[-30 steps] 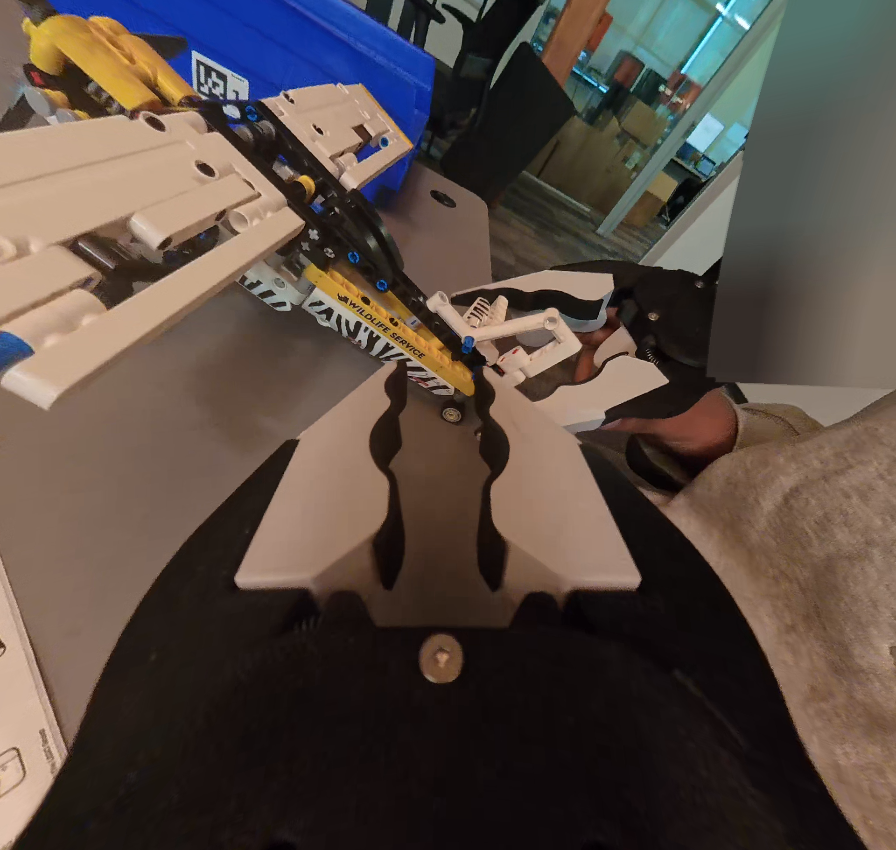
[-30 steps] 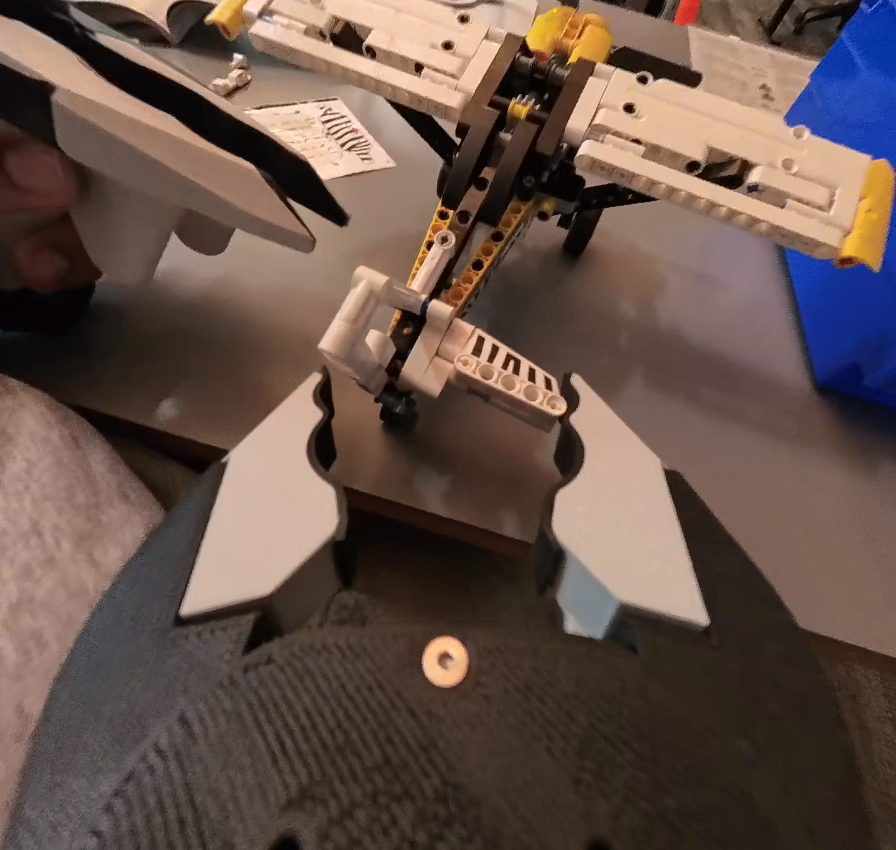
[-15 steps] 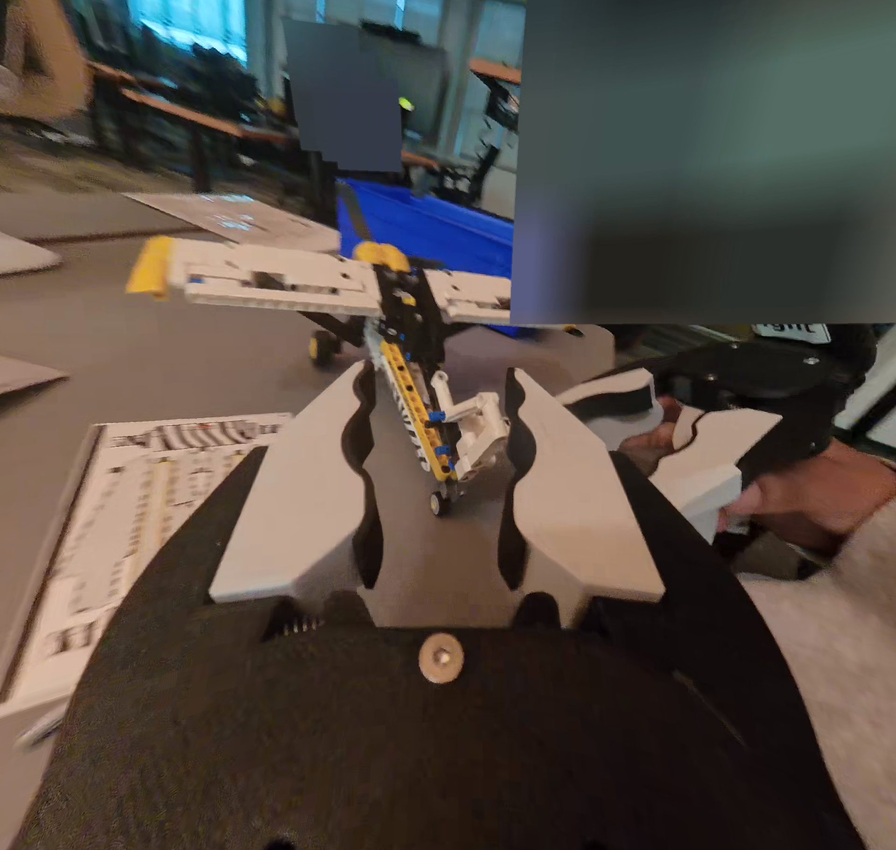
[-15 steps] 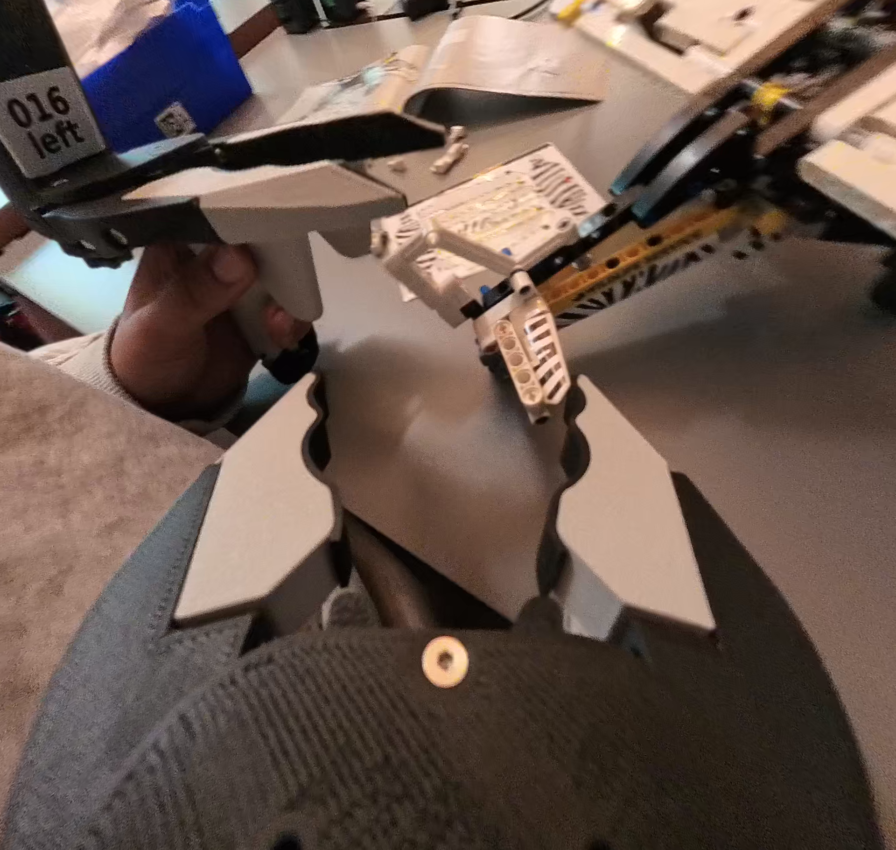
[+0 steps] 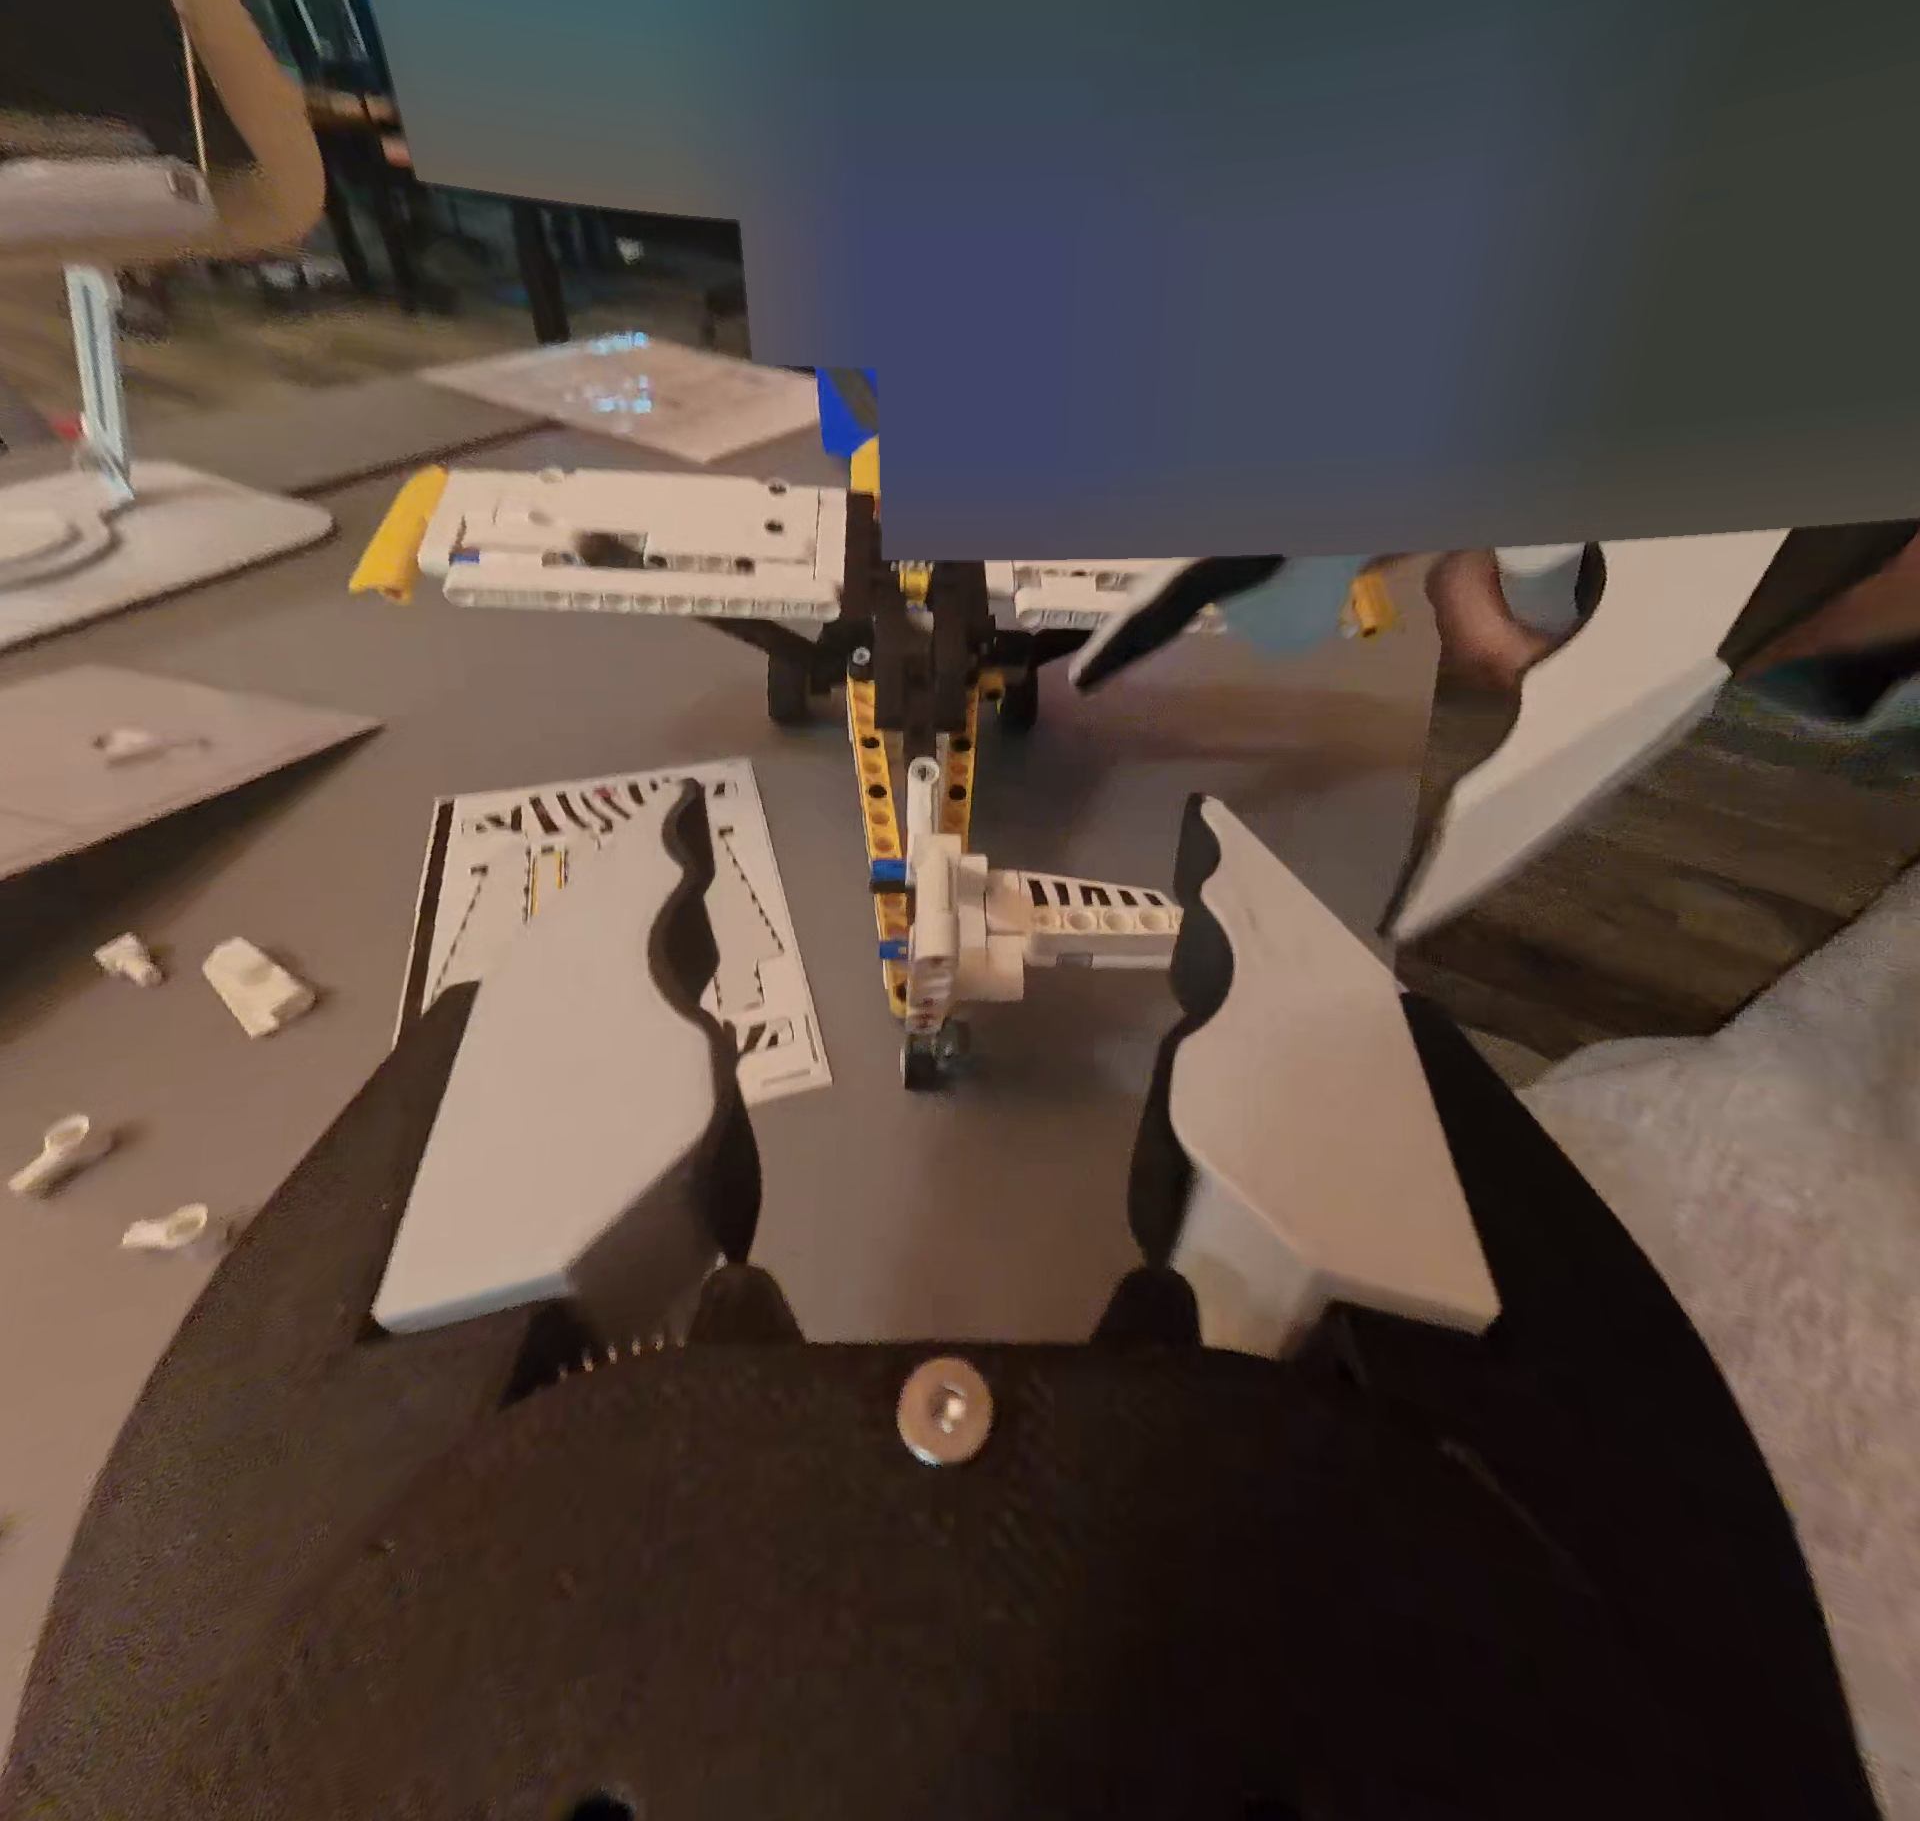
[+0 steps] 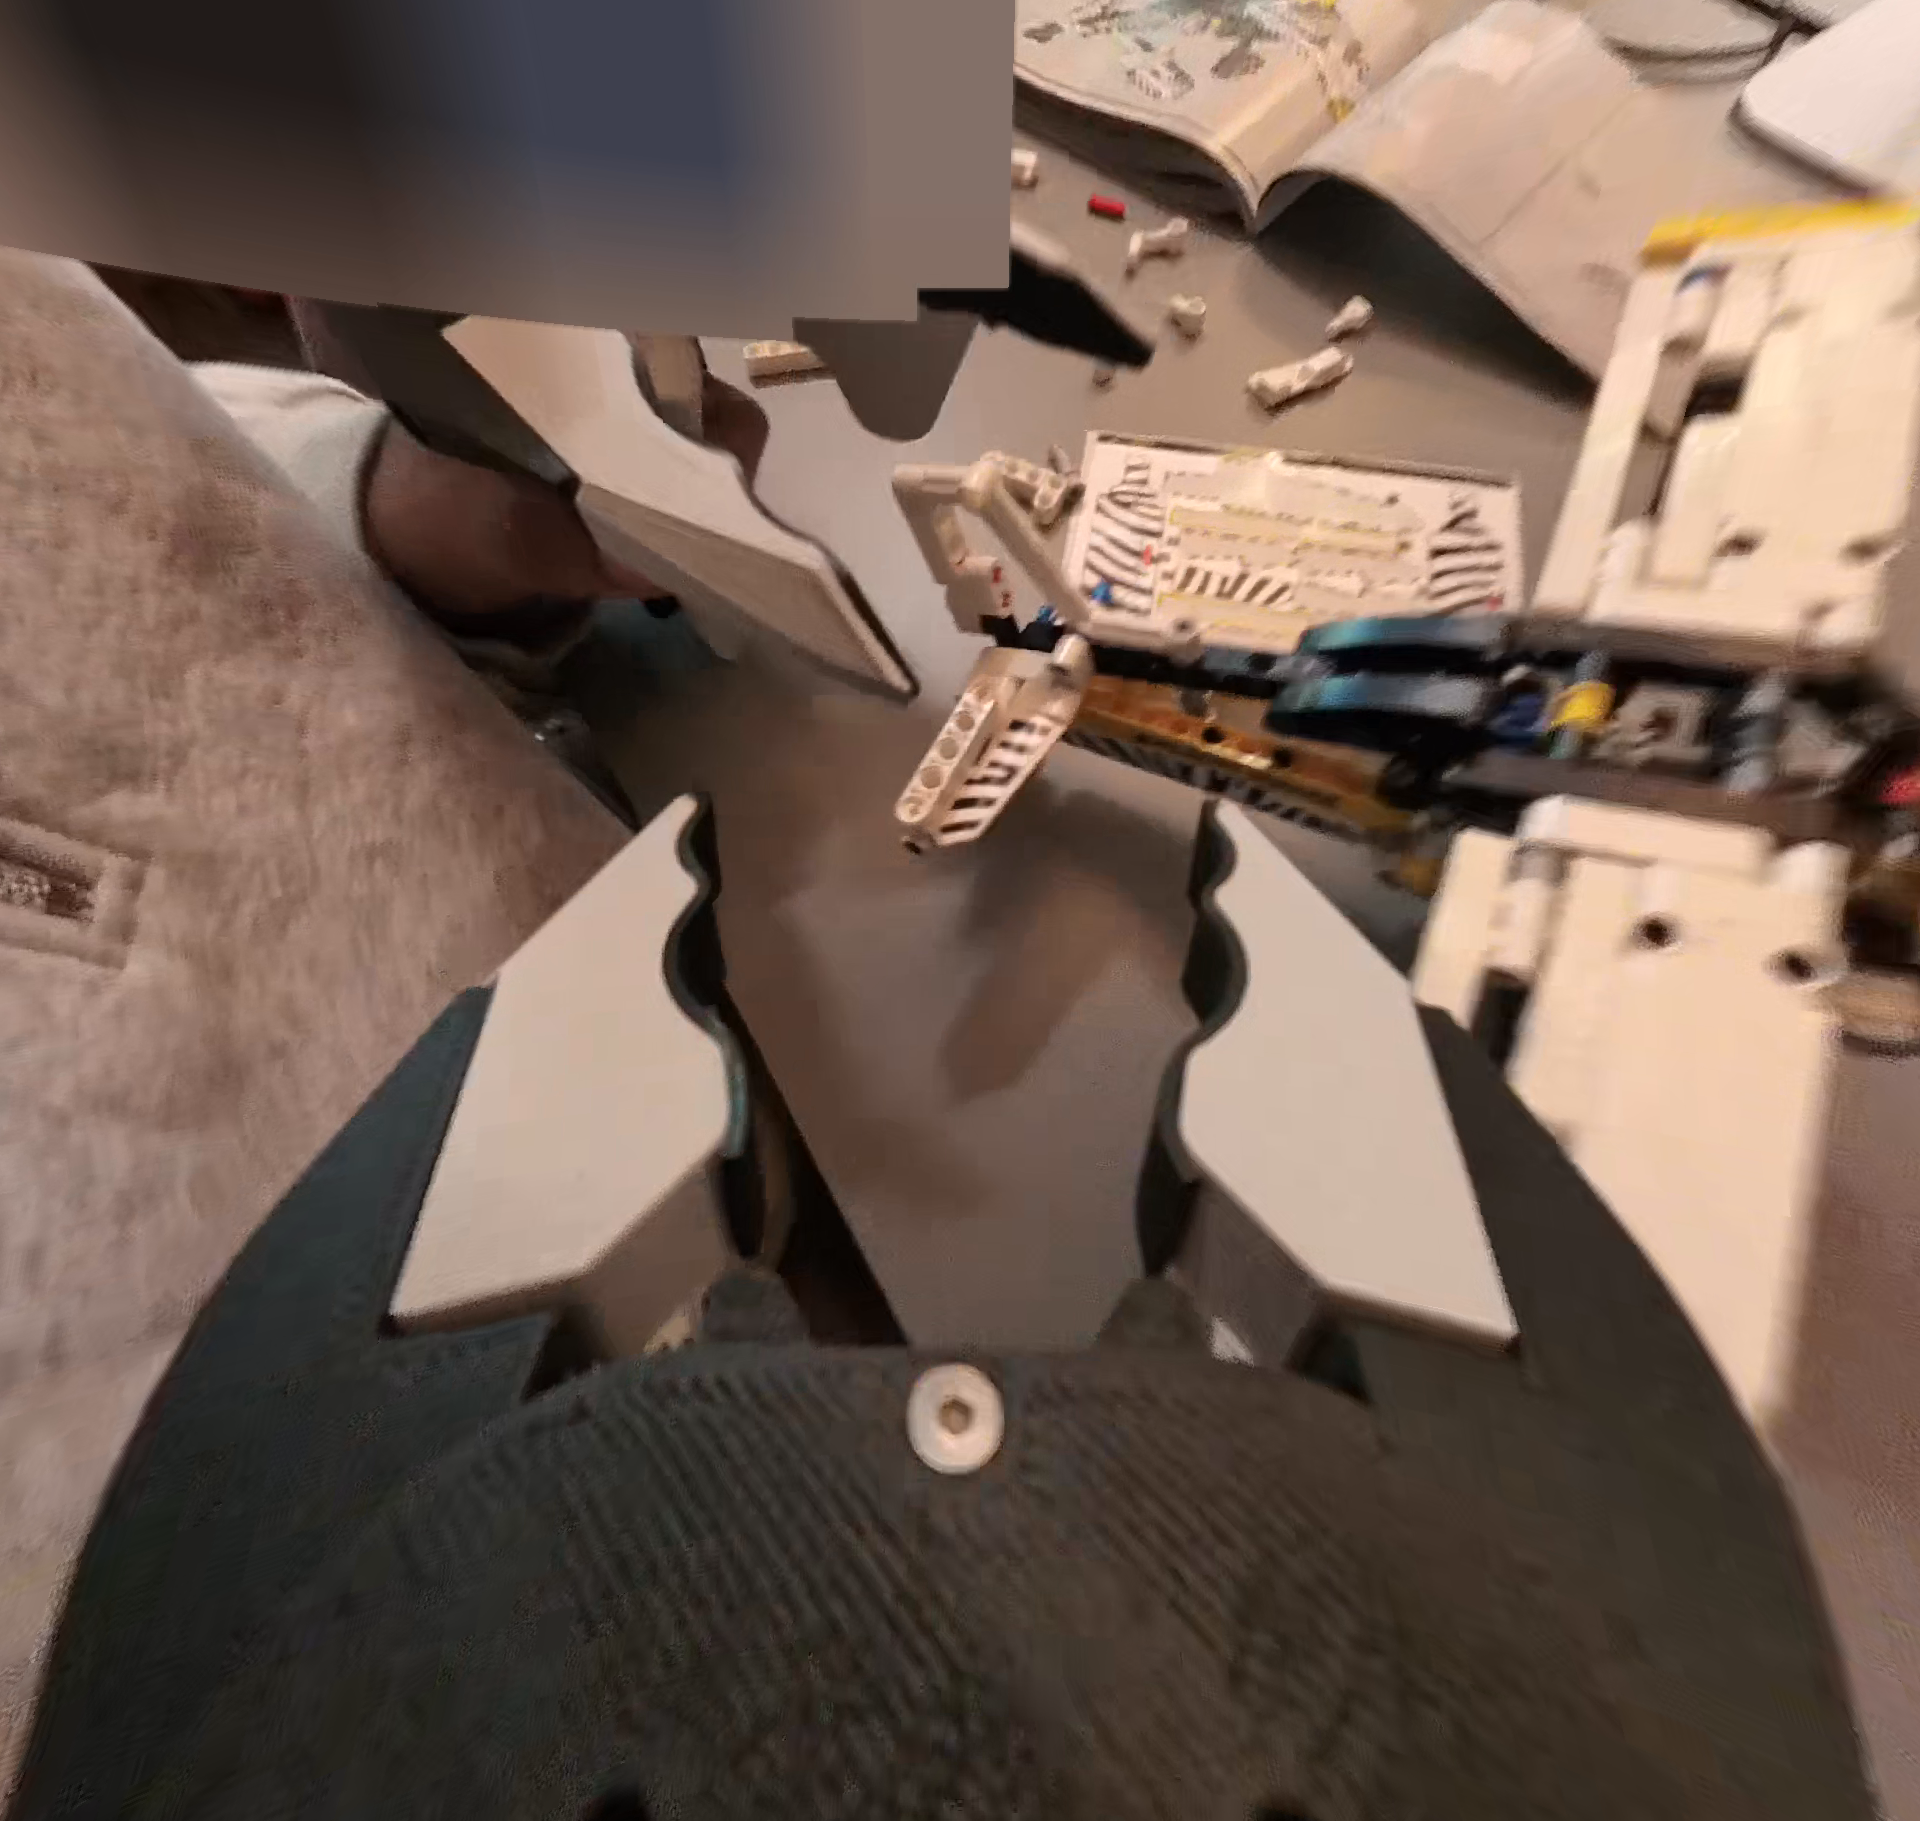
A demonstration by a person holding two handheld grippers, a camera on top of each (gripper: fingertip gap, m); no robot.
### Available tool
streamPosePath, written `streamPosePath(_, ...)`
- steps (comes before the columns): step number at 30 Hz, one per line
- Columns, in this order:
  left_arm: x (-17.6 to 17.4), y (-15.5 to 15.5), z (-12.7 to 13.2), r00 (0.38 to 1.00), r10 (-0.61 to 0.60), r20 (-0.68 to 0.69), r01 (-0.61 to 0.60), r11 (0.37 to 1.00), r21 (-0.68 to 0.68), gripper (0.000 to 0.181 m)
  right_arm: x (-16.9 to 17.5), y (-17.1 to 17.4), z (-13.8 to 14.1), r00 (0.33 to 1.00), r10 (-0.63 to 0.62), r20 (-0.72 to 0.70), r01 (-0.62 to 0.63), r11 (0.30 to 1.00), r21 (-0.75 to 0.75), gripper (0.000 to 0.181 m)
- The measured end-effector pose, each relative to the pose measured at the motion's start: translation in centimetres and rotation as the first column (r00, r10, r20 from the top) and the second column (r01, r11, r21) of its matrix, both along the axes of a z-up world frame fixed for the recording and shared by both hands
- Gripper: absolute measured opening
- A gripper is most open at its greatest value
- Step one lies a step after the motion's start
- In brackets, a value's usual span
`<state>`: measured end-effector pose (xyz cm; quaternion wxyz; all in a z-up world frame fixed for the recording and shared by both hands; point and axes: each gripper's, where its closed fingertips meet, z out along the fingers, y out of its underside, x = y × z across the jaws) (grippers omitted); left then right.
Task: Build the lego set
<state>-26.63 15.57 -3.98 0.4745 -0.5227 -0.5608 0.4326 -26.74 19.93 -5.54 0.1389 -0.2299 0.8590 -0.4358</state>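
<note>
The lego plane stands on the grey table on its wheels, with white wings, yellow wing tips and a yellow-and-black body. Its white tail lies between the fingers of my left gripper, which is open and holds nothing. My right gripper is open and empty, just short of the striped tail fin. The plane fills the right side of the right wrist view. The right gripper also shows at the right of the left wrist view. The left gripper shows in the right wrist view.
A sticker sheet lies left of the tail, also seen in the right wrist view. Several loose white pieces lie at the left. An open instruction book and more small pieces lie farther back. A person's grey sleeve is close by. My left gripper's tips are some 11 cm from the lego plane. It turns up in the right wrist view as well.
My left gripper has opened wide and pulled back from the plane's tail. Both views have swung round. My right gripper has stayed open near the tail fin.
</note>
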Motion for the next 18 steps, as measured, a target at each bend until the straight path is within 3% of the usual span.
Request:
streamPosePath(2,0.5,-0.3,-0.9,0.997,0.007,0.082,-0.010,0.999,0.045,0.082,-0.5,-0.6,1.0,0.992,0.059,-0.114,-0.062,0.998,-0.030,0.086)
streamPosePath(3,0.7,-0.1,-1.7,0.990,-0.014,0.137,0.004,0.997,0.073,0.077,-0.5,-0.9,1.3,0.977,0.109,-0.184,-0.118,0.992,-0.036,0.074)
streamPosePath(4,0.9,0.2,-2.8,0.980,-0.043,0.197,0.022,0.994,0.108,0.071,-0.4,-1.1,1.3,0.949,0.185,-0.257,-0.198,0.980,-0.026,0.050)
streamPosePath(5,0.9,0.4,-3.8,0.971,-0.058,0.232,0.026,0.990,0.139,0.071,-0.2,-1.3,1.2,0.911,0.254,-0.325,-0.273,0.962,-0.015,0.043)
streamPosePath(7,0.9,0.8,-5.0,0.959,-0.088,0.271,0.032,0.978,0.204,0.071,-0.3,-2.2,0.8,0.823,0.354,-0.444,-0.388,0.922,0.016,0.042)
streamPosePath(9,0.7,0.9,-4.4,0.969,-0.092,0.229,0.040,0.974,0.222,0.067,-0.4,-3.1,0.3,0.746,0.431,-0.508,-0.465,0.883,0.066,0.042)
streamPosePath(13,0.4,1.2,-4.5,0.967,-0.089,0.238,0.043,0.981,0.190,0.059,-0.5,-4.2,-0.1,0.651,0.550,-0.524,-0.565,0.811,0.149,0.046)
streamPosePath(18,-0.3,0.9,-4.6,0.966,-0.087,0.243,0.039,0.980,0.194,0.055,-0.6,-4.3,-1.4,0.598,0.669,-0.442,-0.612,0.737,0.288,0.039)
